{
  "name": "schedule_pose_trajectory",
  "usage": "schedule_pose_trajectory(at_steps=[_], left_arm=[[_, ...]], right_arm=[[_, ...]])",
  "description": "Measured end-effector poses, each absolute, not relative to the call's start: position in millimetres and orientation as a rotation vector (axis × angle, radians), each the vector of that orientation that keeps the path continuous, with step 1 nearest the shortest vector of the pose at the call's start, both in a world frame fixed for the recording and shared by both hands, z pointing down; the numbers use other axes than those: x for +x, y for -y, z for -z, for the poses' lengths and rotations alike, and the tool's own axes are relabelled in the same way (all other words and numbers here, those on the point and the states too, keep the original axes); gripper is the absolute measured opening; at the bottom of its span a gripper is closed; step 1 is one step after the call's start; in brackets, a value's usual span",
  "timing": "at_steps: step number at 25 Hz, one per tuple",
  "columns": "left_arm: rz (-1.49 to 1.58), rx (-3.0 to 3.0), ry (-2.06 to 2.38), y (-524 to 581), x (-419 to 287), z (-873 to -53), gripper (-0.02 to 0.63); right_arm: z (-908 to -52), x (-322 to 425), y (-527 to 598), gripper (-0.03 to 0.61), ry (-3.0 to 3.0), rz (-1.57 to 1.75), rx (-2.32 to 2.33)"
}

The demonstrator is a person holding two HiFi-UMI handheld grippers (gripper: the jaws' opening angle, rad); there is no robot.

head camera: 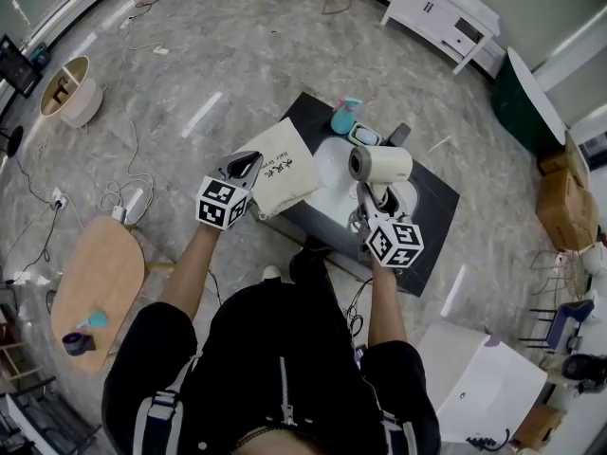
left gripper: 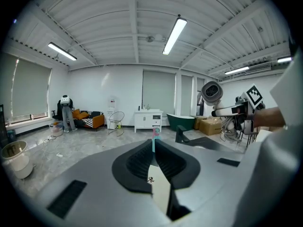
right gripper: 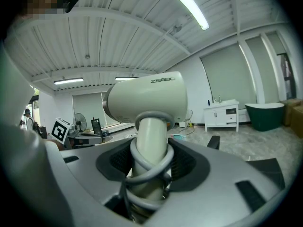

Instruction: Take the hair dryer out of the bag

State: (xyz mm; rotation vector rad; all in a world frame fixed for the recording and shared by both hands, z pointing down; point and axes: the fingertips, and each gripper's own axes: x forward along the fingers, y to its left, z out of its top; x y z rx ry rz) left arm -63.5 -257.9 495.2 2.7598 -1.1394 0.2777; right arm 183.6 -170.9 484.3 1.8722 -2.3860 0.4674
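Note:
The cream hair dryer [head camera: 380, 164] is out in the air above the dark table [head camera: 434, 200], upright, its barrel pointing left in the head view. My right gripper [head camera: 369, 198] is shut on its handle, which has the grey cord [right gripper: 150, 167] wound round it; the body [right gripper: 147, 102] fills the right gripper view. The cream cloth bag [head camera: 283, 168] with dark print droops at the table's left end. My left gripper [head camera: 250, 165] is shut on the bag's edge, seen as a thin cream sheet [left gripper: 160, 189] between the jaws. The left gripper view also catches the dryer [left gripper: 211, 92] at the right.
On the table lie a white basin [head camera: 331, 166], a teal bottle [head camera: 343, 116] and a small dark object [head camera: 399, 134]. Around stand a white cabinet [head camera: 442, 12], a dark green tub [head camera: 523, 103], cardboard boxes [head camera: 565, 203] and a round wooden table [head camera: 95, 283]. Cables trail over the floor.

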Motion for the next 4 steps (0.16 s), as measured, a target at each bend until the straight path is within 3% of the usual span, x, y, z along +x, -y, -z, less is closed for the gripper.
schedule_pose_trajectory(at_steps=[4], left_arm=[[-0.28, 2.763, 1.136, 259.4, -61.6, -494.9, 0.035]], right_arm=[[-483.6, 185.1, 172.7, 0.213, 2.383, -0.465, 1.876]])
